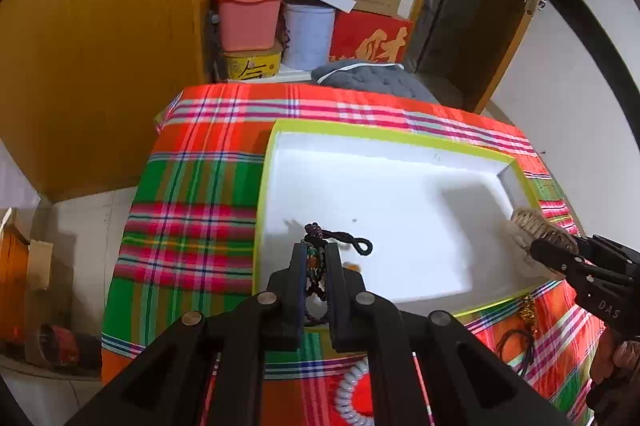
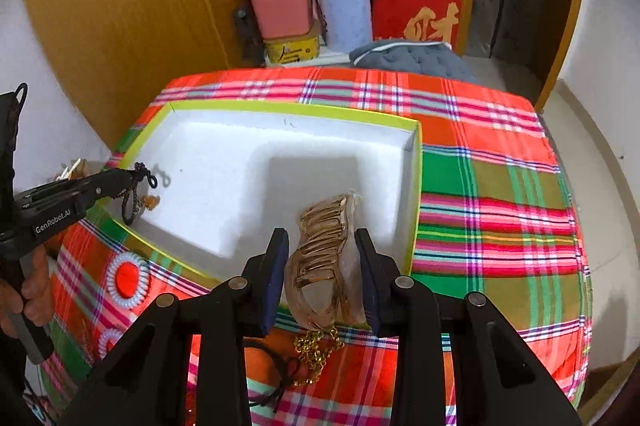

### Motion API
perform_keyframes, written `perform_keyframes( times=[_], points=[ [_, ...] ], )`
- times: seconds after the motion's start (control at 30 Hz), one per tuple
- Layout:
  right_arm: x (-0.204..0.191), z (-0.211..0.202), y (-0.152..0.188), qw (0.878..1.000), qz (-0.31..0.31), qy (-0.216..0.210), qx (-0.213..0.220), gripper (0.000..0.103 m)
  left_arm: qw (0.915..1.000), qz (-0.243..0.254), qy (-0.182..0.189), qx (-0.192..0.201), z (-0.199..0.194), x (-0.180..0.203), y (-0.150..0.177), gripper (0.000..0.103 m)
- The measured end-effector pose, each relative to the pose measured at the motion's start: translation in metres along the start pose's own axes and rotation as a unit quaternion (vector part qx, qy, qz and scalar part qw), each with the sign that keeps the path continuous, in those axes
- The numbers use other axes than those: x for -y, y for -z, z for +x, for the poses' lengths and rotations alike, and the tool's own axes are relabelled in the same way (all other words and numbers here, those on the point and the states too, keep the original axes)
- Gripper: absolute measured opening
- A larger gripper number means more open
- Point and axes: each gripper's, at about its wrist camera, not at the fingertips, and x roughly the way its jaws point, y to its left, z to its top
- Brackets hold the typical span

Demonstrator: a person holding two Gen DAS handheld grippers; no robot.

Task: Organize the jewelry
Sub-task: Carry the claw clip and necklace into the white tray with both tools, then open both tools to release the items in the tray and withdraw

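left wrist view: the left tongs (image 1: 316, 258) are clenched on a dark beaded bracelet (image 1: 316, 266), which hangs between the pads just above the near-left part of the white tray (image 1: 360, 182); its black cord loop (image 1: 352, 242) projects forward and to the right past the fingertips, so the long axis of the bracelet runs along the fingers and its free end points into the tray; the tray floor lies directly ahead of and below these tongs, and release should drop the piece inside the near rim.

right wrist view: the right tongs (image 2: 322, 266) are grasping a gold-toned hair claw (image 2: 324, 250); its long axis runs along the fingers, toothed end pointing away toward the far-right corner of the tray; it sits over the near-right edge, and whether it already touches the tray floor cannot be told from this angle.

each arm is nearer its own side of the tray, the two well apart; a gold chain (image 2: 316, 346), a black cord (image 2: 276, 378) and a white spiral hair tie (image 2: 128, 280) lie on the plaid cloth of the table (image 2: 480, 194), outside the tray, nearer the operator.
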Motion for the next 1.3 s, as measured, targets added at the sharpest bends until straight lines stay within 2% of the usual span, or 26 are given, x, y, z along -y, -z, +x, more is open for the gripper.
perform_keyframes(
  times=[0.3,0.4,0.47,0.63,0.73,1.0,1.3],
  points=[
    [0.002,0.004,0.000,1.000,0.002,0.003,-0.005,0.035,0.9998,0.007,-0.010,-0.012,0.011,0.000,0.003,0.009],
    [0.000,-0.002,0.001,1.000,0.000,0.005,0.004,0.049,0.9998,0.009,-0.008,-0.015,0.009,0.003,0.003,0.009],
    [-0.001,-0.008,0.000,1.000,-0.004,0.005,0.012,0.052,0.9998,0.011,-0.007,-0.011,0.005,0.004,0.003,0.009],
    [-0.008,-0.021,0.000,1.000,-0.012,0.006,0.024,0.052,0.9999,0.011,-0.003,0.002,-0.012,0.005,0.004,0.031],
    [-0.012,-0.030,0.003,0.999,-0.017,0.004,0.029,0.052,0.9999,0.010,-0.001,0.011,-0.025,0.004,0.005,0.040],
    [-0.016,-0.070,0.025,0.999,-0.006,-0.007,0.050,0.052,0.9993,0.005,-0.004,0.036,-0.069,0.005,0.026,0.040],
    [-0.029,-0.114,0.077,0.998,-0.002,-0.018,0.054,0.052,0.9986,0.002,-0.014,0.050,-0.123,0.013,0.080,0.040]
  ],
)
